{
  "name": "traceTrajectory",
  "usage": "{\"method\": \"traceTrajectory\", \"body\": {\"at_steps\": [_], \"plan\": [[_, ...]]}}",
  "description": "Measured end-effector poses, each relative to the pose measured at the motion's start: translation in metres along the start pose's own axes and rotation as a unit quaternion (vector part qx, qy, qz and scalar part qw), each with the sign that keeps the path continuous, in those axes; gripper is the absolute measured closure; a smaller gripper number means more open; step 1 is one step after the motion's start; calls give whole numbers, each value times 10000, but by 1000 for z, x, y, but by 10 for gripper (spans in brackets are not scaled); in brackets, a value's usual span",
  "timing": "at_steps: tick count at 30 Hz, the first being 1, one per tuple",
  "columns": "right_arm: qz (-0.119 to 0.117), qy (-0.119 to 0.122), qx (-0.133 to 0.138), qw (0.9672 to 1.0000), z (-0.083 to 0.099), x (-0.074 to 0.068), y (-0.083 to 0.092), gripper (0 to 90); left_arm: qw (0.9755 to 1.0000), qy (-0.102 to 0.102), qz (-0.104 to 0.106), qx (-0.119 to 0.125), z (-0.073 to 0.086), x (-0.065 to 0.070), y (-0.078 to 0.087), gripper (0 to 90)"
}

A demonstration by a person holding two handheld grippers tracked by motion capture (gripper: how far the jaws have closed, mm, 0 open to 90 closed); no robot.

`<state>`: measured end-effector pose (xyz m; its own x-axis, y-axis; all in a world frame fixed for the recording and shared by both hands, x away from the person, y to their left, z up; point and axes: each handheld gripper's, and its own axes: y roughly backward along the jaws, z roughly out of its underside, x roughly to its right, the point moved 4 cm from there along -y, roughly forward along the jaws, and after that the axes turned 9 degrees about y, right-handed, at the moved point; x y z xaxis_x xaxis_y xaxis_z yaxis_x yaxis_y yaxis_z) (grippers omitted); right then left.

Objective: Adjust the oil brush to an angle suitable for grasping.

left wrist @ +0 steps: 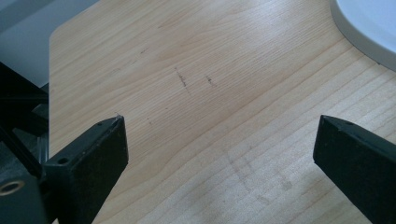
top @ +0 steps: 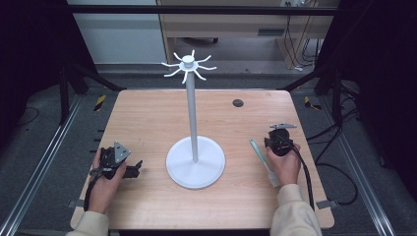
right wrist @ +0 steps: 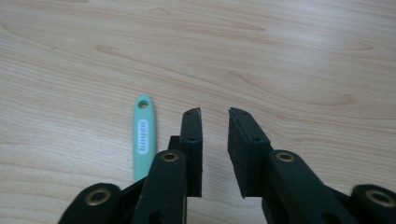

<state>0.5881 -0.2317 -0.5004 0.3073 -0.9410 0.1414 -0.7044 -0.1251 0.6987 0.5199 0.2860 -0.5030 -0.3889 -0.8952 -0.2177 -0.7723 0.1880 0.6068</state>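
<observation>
Stand sits mid-table, base toward the near edge, pole upright with hooks at top. Left gripper lies on the table left of the base, near but apart, jaws pointing at it; base edge also shows at top right in the left gripper view. Spatula lies flat right of the base, handle end pointing away from the person. Right gripper just right of the spatula; in its own view the handle lies left of the jaws, beside them.

Your left gripper hangs over bare wooden surface, jaws spread wide. A white stand base edges the top right corner.
</observation>
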Motion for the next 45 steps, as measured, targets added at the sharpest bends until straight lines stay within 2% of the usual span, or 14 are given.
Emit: {"method": "traceTrajectory", "body": {"at_steps": [6,12,18,30,41,45], "plan": [[-180,75,-252,9995,0,-5,-4,846,10000,9,1,6,0,0,0,27],[-305,131,-333,9989,1,-8,-9,900,10000,-10,7,-4,0,1,0,27],[-456,128,-400,9981,3,-11,-13,900,10000,-7,7,-6,0,1,0,27],[-546,211,-397,9975,0,-18,-17,900,10000,-13,24,-13,0,1,-1,27],[-592,279,-507,9966,1,-22,-20,900,10000,-47,32,-41,0,2,-1,27],[-760,397,-496,9951,1,-28,-19,900,10000,-54,34,-48,1,2,-1,27]]}}
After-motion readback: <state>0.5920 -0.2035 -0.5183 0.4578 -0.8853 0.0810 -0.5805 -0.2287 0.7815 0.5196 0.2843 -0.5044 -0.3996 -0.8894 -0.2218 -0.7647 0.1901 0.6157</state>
